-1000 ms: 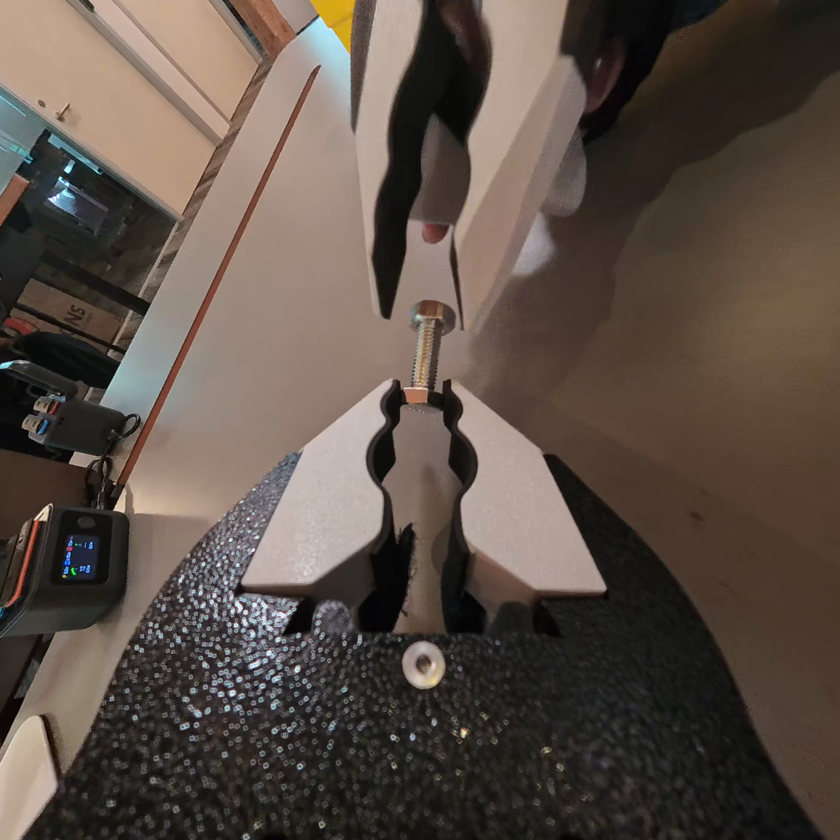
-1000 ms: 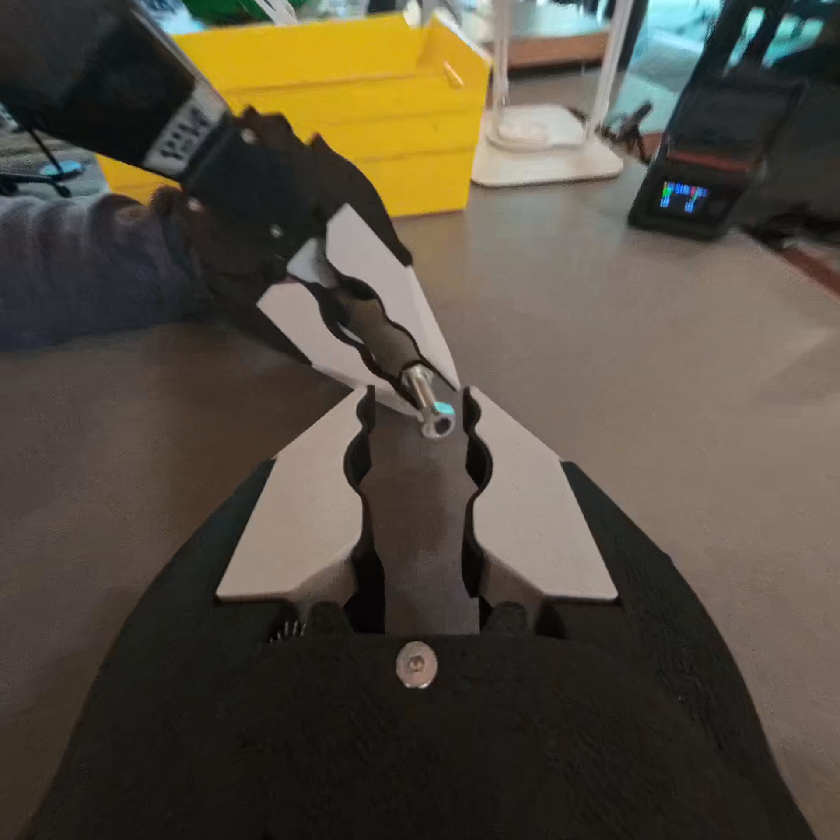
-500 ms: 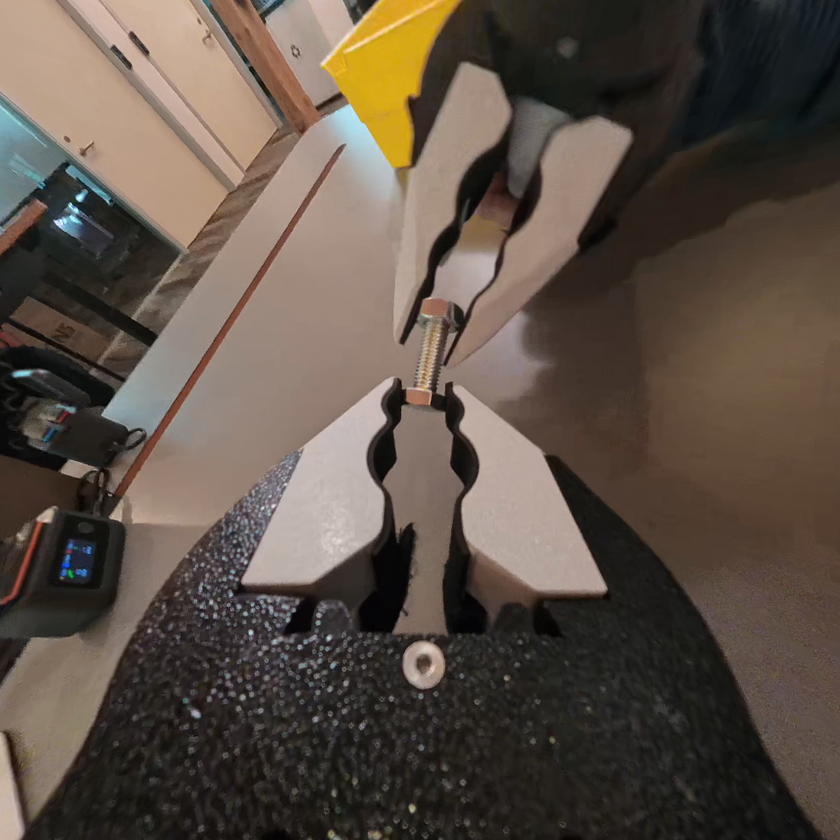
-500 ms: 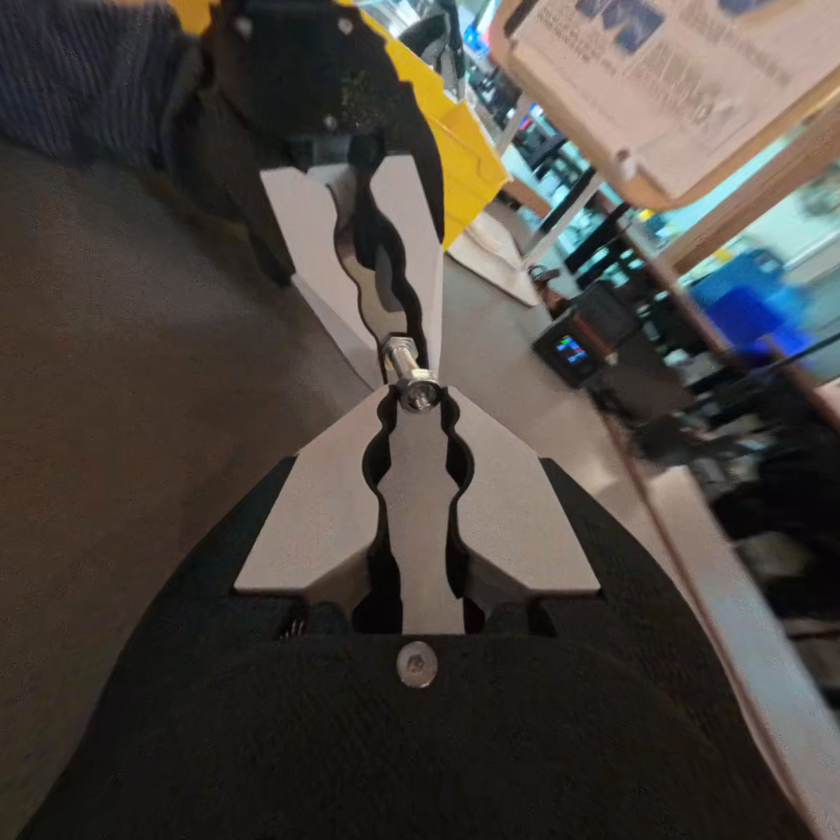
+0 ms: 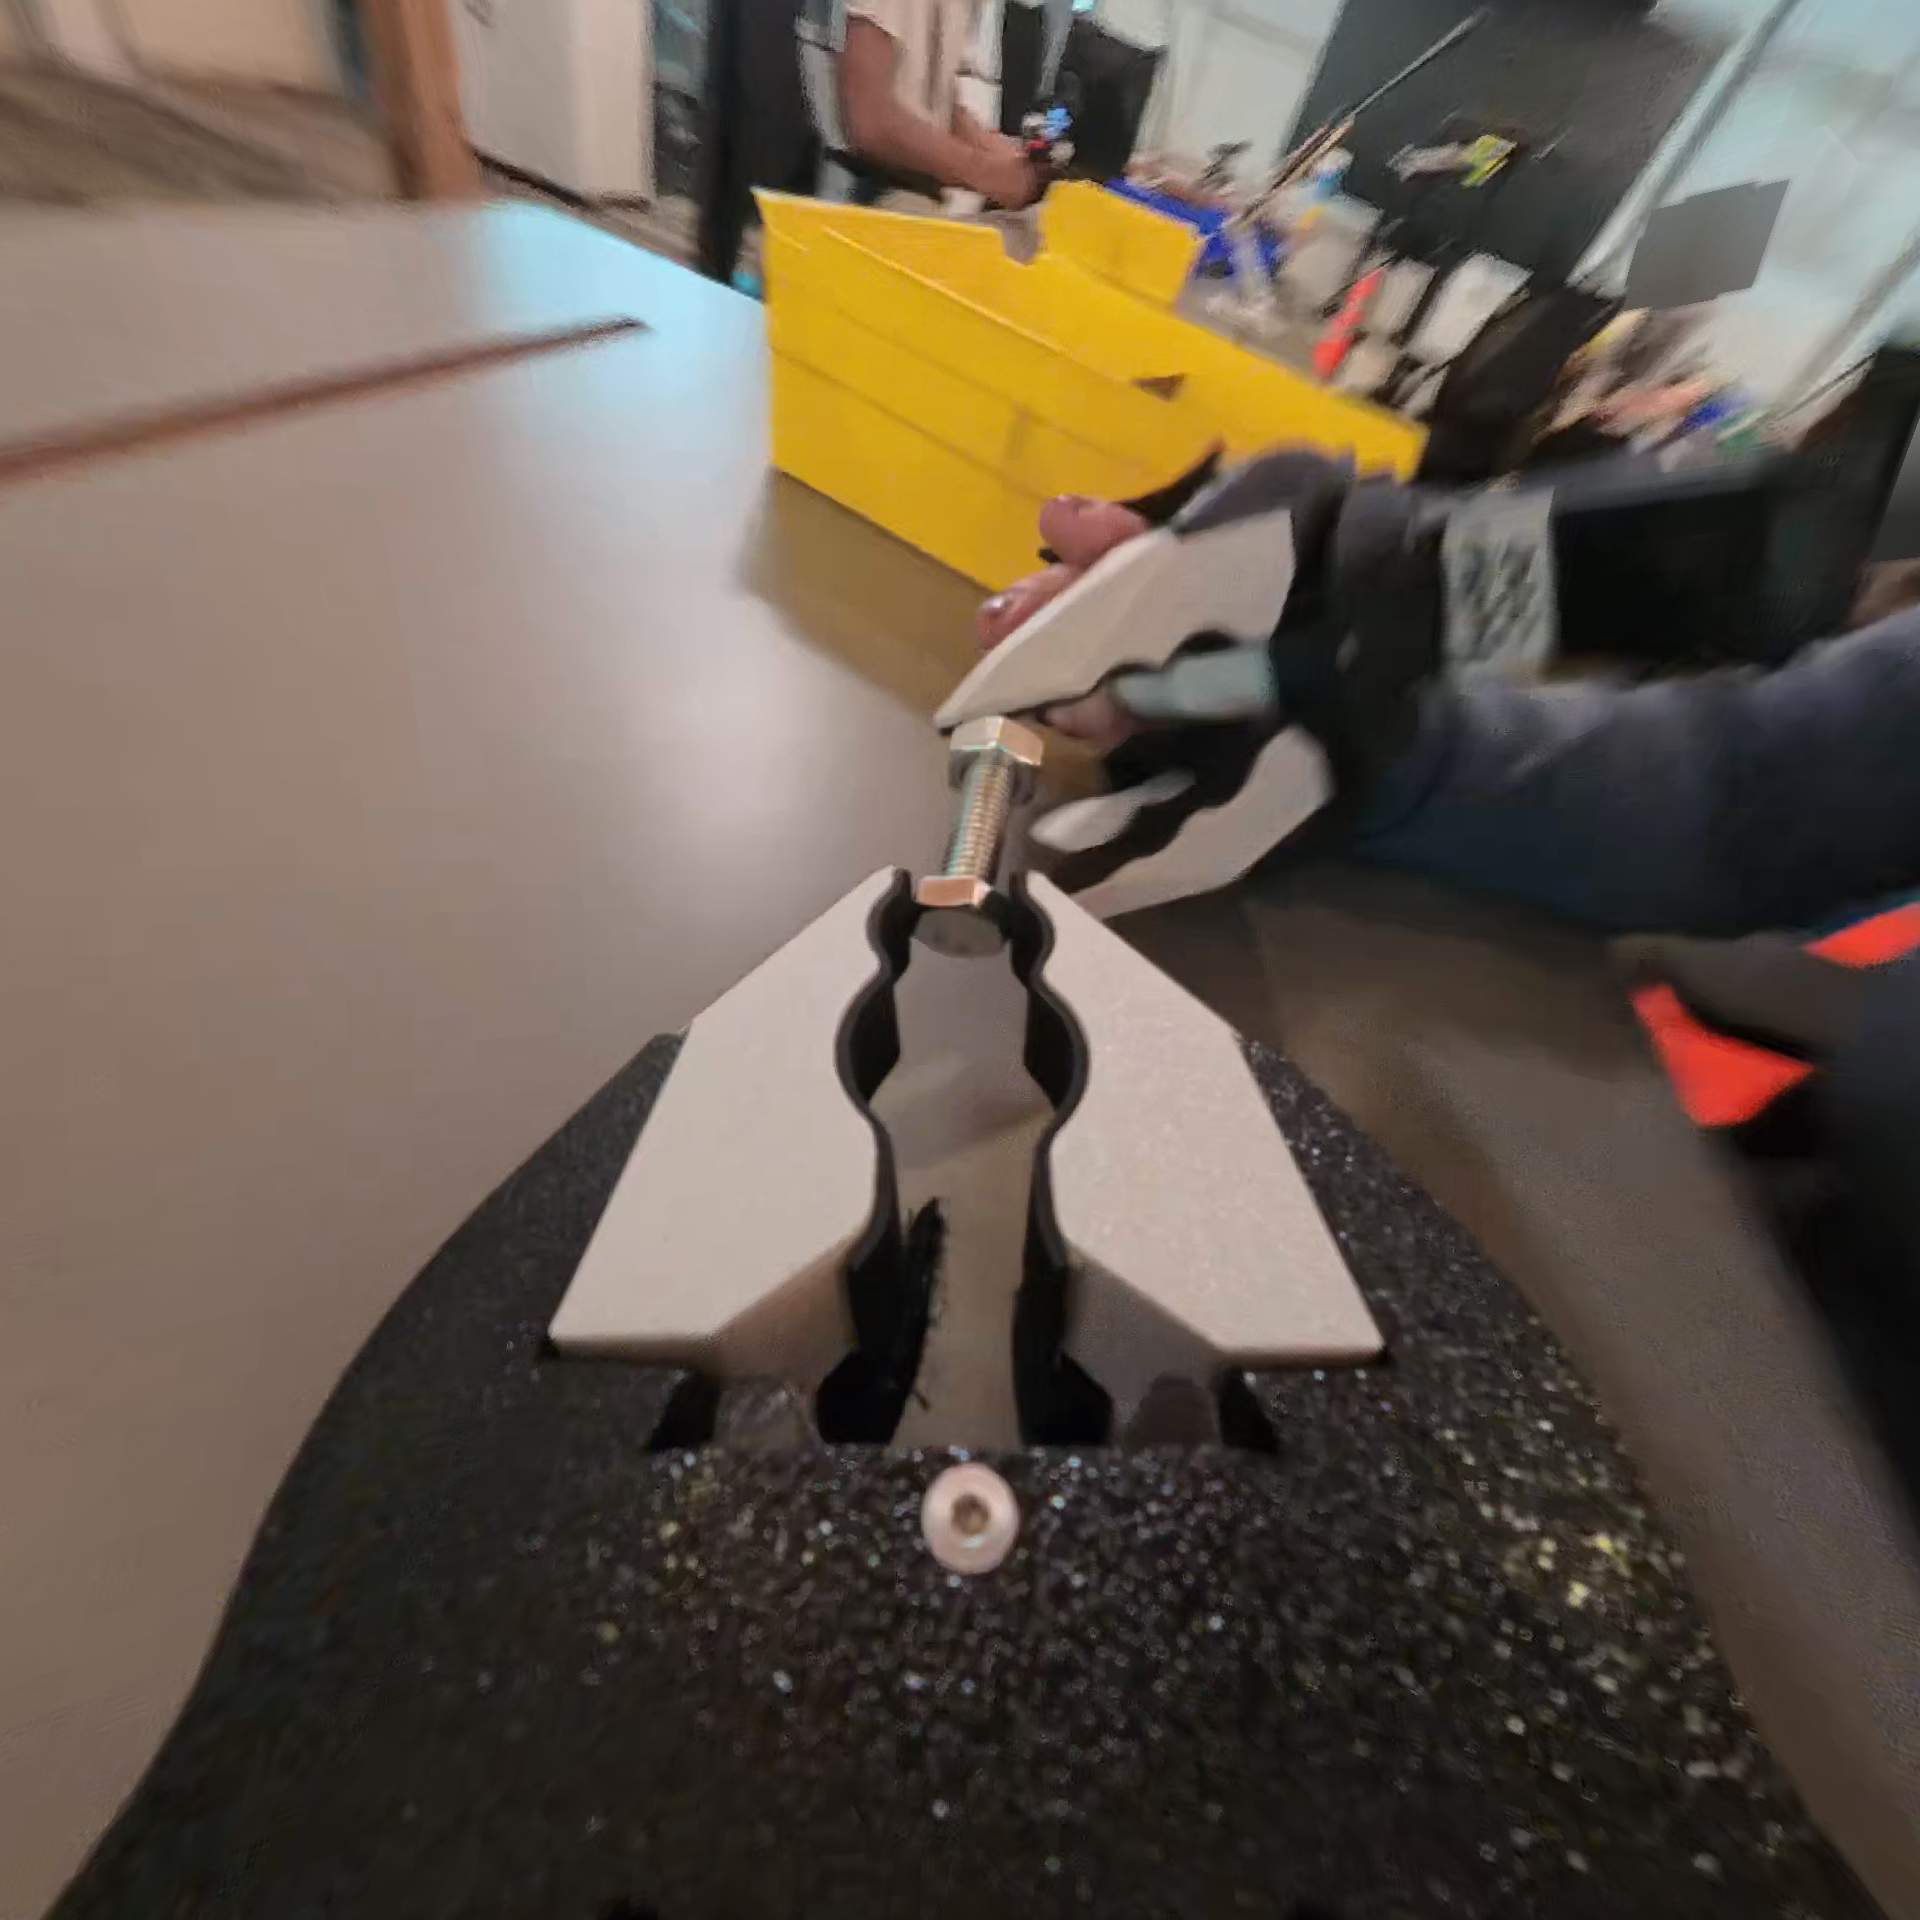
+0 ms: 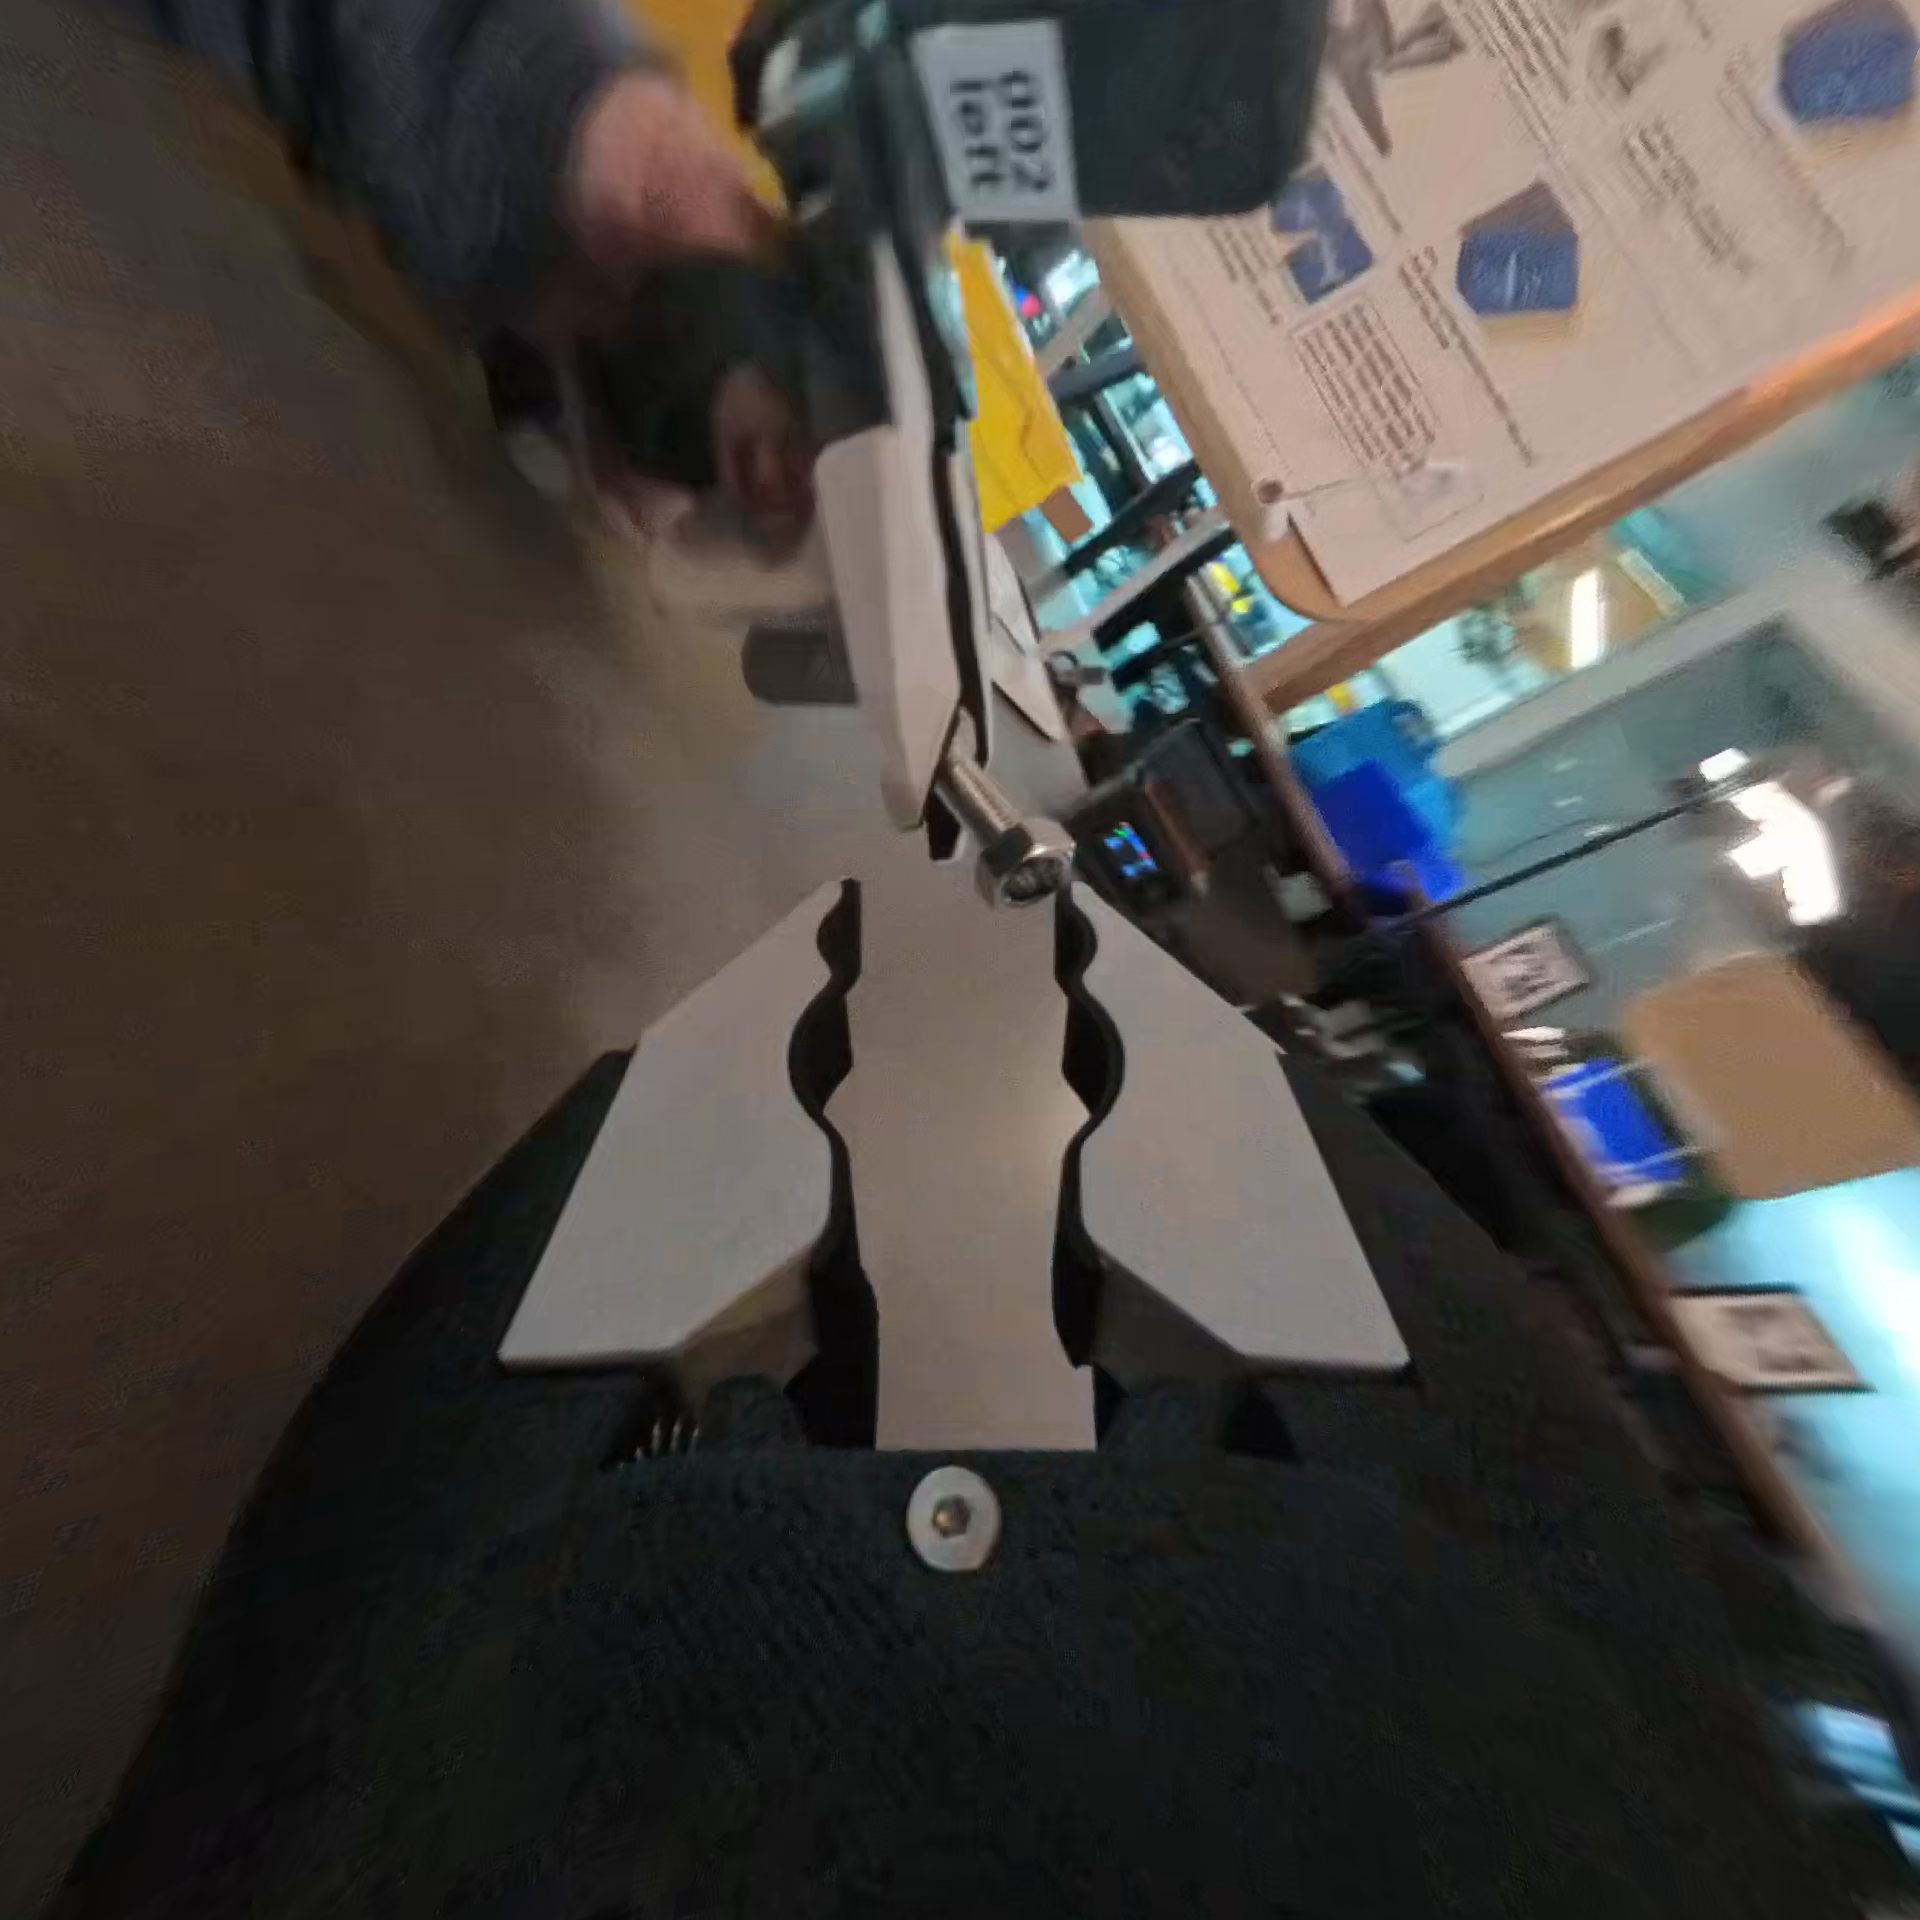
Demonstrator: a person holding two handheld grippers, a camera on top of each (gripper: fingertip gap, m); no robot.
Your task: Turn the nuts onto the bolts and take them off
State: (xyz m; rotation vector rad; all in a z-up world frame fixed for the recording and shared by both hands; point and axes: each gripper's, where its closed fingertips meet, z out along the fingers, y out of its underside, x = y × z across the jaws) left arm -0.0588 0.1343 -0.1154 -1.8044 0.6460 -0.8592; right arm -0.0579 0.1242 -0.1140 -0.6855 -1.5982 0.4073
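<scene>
My left gripper [image 5: 956, 883] is shut on the hex head of a silver bolt [image 5: 977, 810], which points away from it above the table. A silver nut [image 5: 994, 743] sits on the far end of the thread. My right gripper [image 5: 997, 774] comes in from the right, with one finger above the nut and one below it. In the right wrist view my right gripper [image 6: 956, 896] is open, and the nut [image 6: 1023, 868] lies just beyond the tip of its right finger. The left gripper [image 6: 914, 623] shows there edge-on, holding the bolt [image 6: 971, 795].
A yellow bin [image 5: 987, 416] stands on the grey table [image 5: 416, 727] behind the grippers. A small device with a lit screen [image 6: 1127, 847] sits near the table edge. A board with printed sheets [image 6: 1507, 260] hangs at the right. A person [image 5: 904, 104] stands far behind.
My right gripper was shut on the nut half a second ago; its jaws have now spread and let go. Both grippers have swung, so the right one now lies to the right of the bolt.
</scene>
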